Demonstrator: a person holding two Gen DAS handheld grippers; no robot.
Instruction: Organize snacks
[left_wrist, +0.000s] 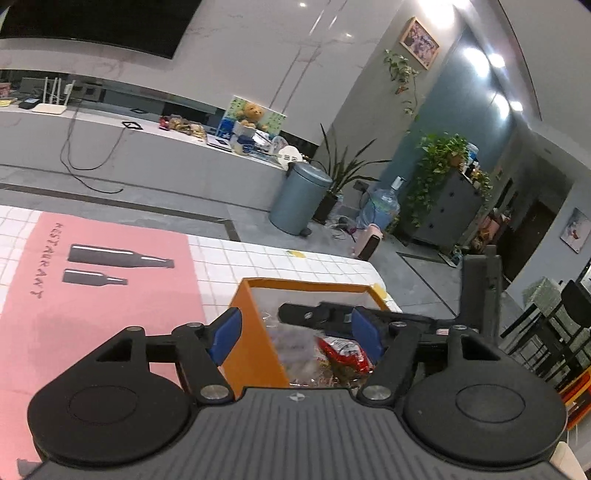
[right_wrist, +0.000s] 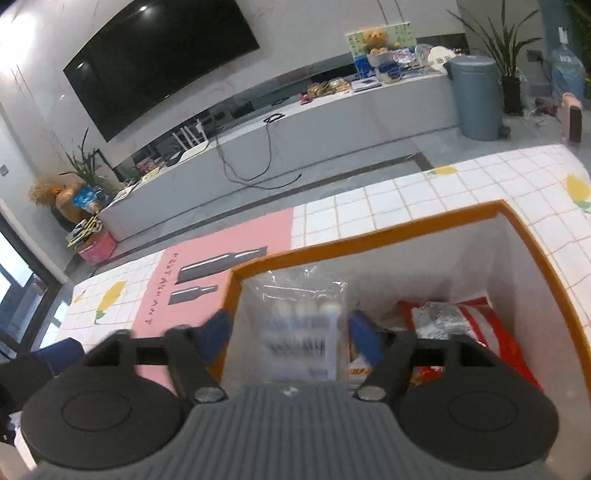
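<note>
Snacks: a clear packet (right_wrist: 299, 317) with a printed label lies blurred in the orange-rimmed box (right_wrist: 532, 258), beside a red-and-white bag (right_wrist: 476, 325), gathered there for tidying.
Box: it stands on the table (right_wrist: 406, 199), touching the edge of the pink mat (right_wrist: 207, 280), its mouth open for loading.
Right gripper (right_wrist: 290, 334): fingers spread, poised over the clear packet without pressing it; apparently a release.
Left gripper (left_wrist: 295, 332): fingers released and empty, straddling the box's near wall above a red wrapper (left_wrist: 345, 352).
</note>
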